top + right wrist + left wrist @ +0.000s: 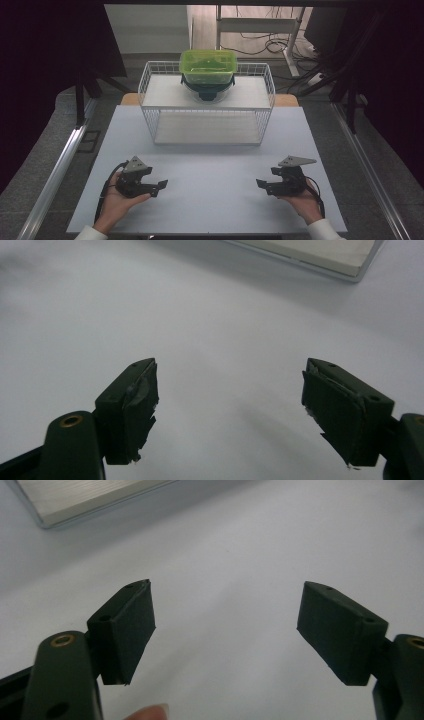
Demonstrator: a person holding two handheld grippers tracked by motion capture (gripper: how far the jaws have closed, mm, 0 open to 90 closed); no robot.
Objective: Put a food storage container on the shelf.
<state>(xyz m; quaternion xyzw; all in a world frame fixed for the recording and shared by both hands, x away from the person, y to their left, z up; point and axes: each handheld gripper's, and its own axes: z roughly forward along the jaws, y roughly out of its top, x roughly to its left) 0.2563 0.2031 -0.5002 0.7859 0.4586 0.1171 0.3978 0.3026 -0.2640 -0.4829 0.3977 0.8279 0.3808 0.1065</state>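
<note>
My left gripper (161,186) rests low over the white table (210,190) at the front left, held in a hand, jaws pointing toward the middle. In the left gripper view its jaws (225,630) stand wide apart with nothing between them. My right gripper (261,184) sits at the front right, pointing inward toward the left one. The right gripper view shows its worn black pads (130,405) far apart (230,407) over bare tabletop. A green-lidded clear container (208,67) stands on the top shelf of a white wire rack (207,107) at the back of the table.
The rack's lower shelf (207,129) is bare; its corner appears in the left gripper view (90,497) and the right gripper view (325,255). A desk frame and cables (270,40) lie behind. Metal rails (55,170) run along both sides of the table.
</note>
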